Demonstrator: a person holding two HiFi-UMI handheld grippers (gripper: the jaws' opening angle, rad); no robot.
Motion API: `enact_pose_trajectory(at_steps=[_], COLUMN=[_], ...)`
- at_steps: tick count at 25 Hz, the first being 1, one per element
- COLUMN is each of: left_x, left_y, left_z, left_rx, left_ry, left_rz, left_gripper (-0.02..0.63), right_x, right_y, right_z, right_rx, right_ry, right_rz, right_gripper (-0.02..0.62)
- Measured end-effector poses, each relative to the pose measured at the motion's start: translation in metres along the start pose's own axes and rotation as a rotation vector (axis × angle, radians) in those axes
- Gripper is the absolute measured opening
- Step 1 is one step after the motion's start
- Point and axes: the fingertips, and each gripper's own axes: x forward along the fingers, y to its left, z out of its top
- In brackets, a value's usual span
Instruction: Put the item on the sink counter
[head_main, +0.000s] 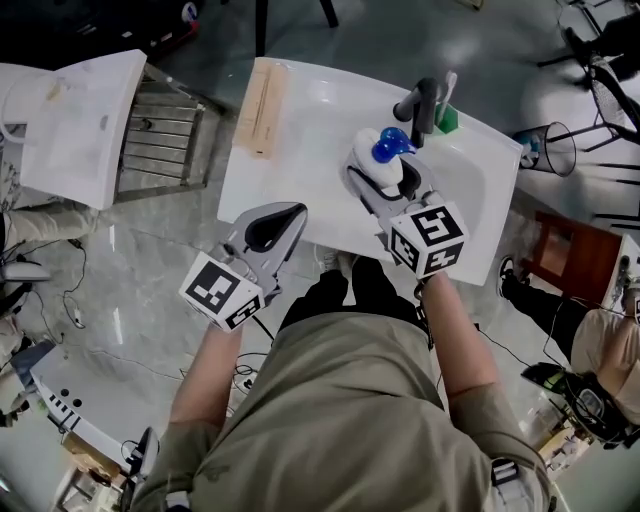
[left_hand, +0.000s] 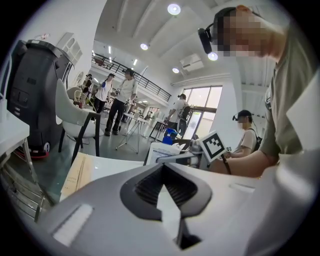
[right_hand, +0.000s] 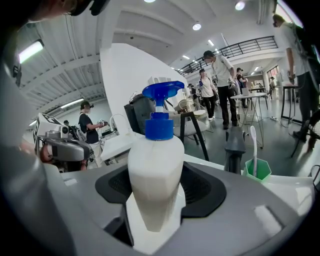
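Note:
A white pump bottle (head_main: 372, 166) with a blue pump head stands upright between the jaws of my right gripper (head_main: 385, 170), which is shut on it. It is held over the white sink counter (head_main: 300, 190), just in front of the dark faucet (head_main: 422, 103). The right gripper view shows the bottle (right_hand: 153, 170) filling the middle of the gripper (right_hand: 155, 197). My left gripper (head_main: 288, 218) hovers at the counter's front edge with its jaws together and nothing in them. In its own view the left gripper (left_hand: 162, 181) shows only white counter beyond the pads.
A wooden board (head_main: 262, 108) lies along the counter's left end. A green cup (head_main: 447, 118) with a toothbrush stands right of the faucet. A wire bin (head_main: 556, 148) is on the floor to the right, a metal rack (head_main: 160, 130) and white unit (head_main: 80, 120) to the left.

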Motion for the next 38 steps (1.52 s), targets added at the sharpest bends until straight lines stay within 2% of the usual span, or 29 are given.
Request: enact_pose_trajectory(at_steps=[26, 38], left_x=[0.008, 0.009], left_y=[0.02, 0.023], left_z=[-0.023, -0.033], left_rx=[-0.064, -0.083], left_ry=[0.032, 0.042], left_rz=[0.016, 0.006], left_gripper=[0.006, 0.006], right_x=[0.061, 0.08], right_y=[-0.039, -0.056], right_z=[-0.001, -0.004], right_rx=[-0.036, -0.064], right_ry=[-0.054, -0.068], right_rz=[-0.138, -0.247], right_gripper=[0.279, 0.279])
